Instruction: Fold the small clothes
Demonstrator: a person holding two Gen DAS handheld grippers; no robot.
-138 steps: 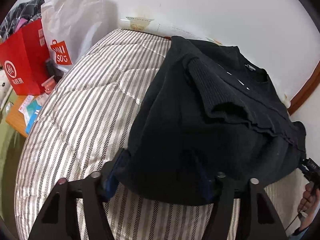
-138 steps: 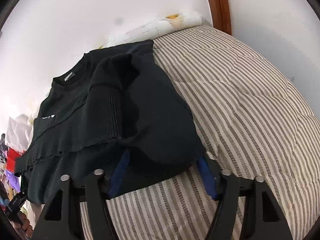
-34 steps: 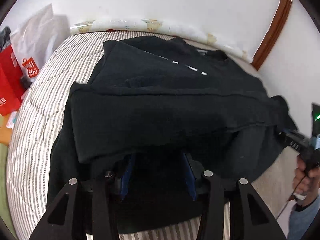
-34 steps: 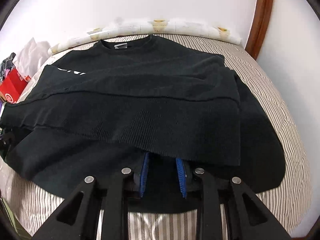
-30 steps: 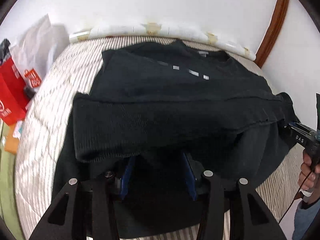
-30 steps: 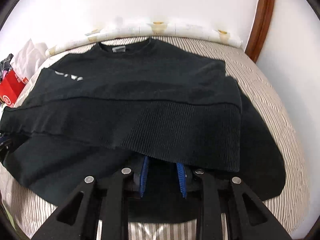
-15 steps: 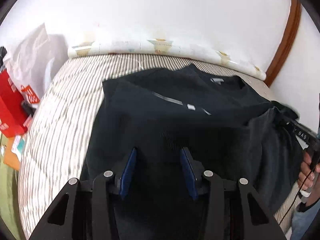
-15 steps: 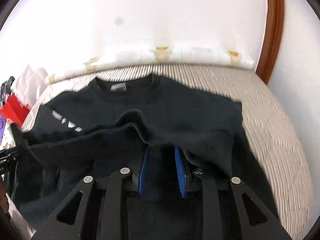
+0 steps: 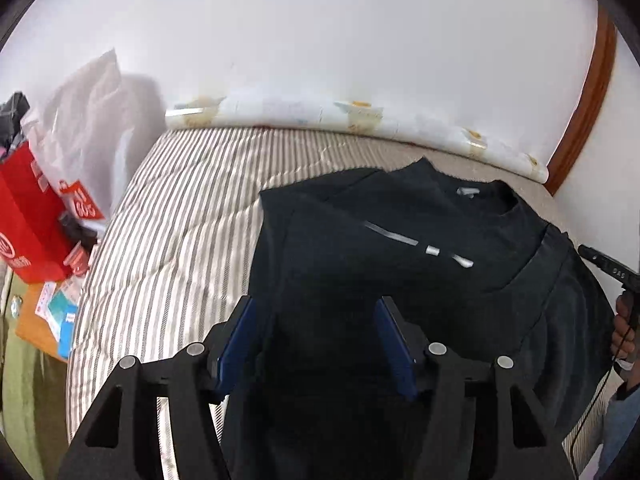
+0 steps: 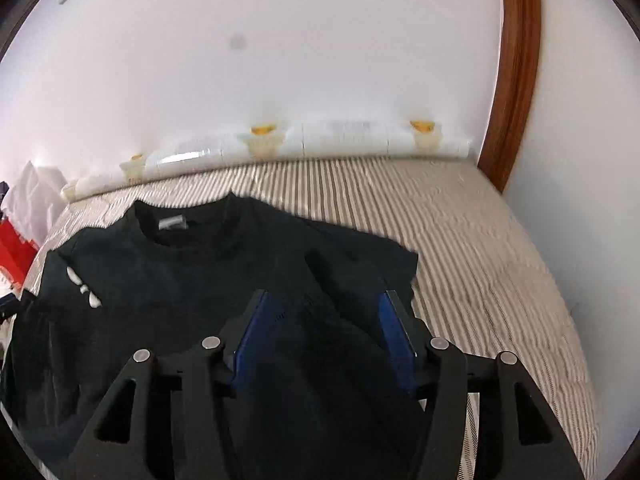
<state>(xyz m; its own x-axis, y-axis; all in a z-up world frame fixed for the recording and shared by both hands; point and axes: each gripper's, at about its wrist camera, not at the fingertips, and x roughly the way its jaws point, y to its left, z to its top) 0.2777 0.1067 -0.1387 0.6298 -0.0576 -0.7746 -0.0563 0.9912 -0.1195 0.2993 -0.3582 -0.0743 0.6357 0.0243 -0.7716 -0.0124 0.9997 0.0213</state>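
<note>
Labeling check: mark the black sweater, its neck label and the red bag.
black sweater [image 9: 360, 240], left wrist view, chest panel.
neck label [image 10: 173, 223], right wrist view, middle of the pale tag inside the collar.
red bag [image 9: 24, 216], left wrist view, front face.

Both wrist views look low and close across the black sweater [image 9: 400, 264] toward the wall [image 10: 280, 60].

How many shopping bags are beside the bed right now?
2. A red bag stands at the far left of the left wrist view. A white bag with a red logo stands just behind it, by the wall. Others may be hidden beyond the frame edge.
</note>
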